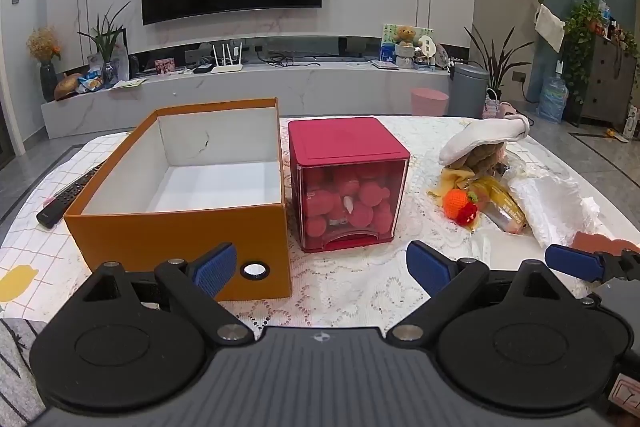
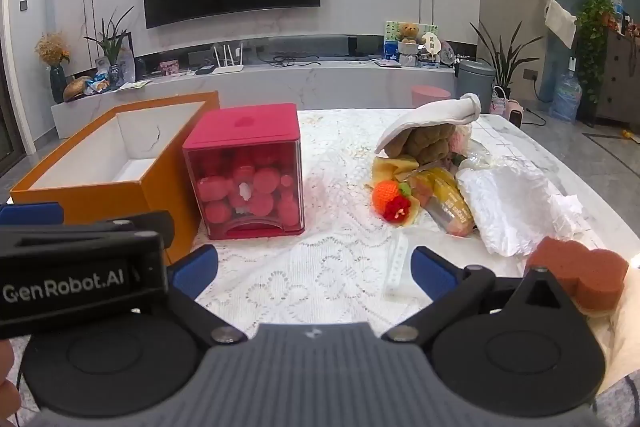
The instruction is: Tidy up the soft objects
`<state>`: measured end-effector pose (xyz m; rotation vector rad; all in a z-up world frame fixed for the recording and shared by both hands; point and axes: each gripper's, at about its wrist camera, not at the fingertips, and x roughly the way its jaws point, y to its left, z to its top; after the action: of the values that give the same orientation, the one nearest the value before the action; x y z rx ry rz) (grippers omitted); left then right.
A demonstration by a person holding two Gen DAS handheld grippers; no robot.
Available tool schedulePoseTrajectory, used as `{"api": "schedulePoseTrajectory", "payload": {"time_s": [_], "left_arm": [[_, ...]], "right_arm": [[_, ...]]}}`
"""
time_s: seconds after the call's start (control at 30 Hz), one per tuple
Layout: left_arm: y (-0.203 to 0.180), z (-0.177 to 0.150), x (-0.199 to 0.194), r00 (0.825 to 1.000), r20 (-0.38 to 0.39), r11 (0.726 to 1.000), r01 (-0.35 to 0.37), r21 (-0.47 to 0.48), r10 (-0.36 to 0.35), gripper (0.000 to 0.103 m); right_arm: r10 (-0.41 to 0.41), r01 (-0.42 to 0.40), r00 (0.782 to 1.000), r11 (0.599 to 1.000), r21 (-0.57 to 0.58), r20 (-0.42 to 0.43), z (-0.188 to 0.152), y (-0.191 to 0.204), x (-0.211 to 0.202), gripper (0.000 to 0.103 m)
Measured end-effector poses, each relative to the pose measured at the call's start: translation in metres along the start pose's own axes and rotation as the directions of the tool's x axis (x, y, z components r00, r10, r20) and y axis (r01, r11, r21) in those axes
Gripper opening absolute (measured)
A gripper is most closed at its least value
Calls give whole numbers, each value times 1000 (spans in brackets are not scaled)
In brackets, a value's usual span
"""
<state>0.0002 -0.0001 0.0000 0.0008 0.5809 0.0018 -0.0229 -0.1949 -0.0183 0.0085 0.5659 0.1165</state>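
Left gripper (image 1: 322,269) and right gripper (image 2: 316,273) side by side, tilted down over the lace cloth (image 2: 340,259), jaws wide apart, nothing held. Soft pile (image 2: 436,179) ahead on the right, well clear of both; orange box (image 1: 180,227) and red bin (image 1: 348,183) left of it. Sponge (image 2: 584,273) just beside right gripper's right finger.

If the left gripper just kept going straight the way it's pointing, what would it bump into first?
Probably the red box. The open left gripper points down across bare lace cloth towards its front, so it might touch the cloth first; depth is hard to judge. The orange box sits just to the left.
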Motion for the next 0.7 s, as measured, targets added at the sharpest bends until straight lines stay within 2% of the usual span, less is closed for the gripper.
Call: {"api": "schedulePoseTrajectory", "payload": {"time_s": [0.5,0.7], "left_arm": [[0,-1,-3,1000,30,1000,-2,-16,2,103],[1,0,1,1000,12,1000,2,-14,-2,103]], "right_arm": [[-11,11,1000,1000,7,9,1,-1,-2,100],[-19,19,1000,1000,2,7,0,0,-1,100]]}}
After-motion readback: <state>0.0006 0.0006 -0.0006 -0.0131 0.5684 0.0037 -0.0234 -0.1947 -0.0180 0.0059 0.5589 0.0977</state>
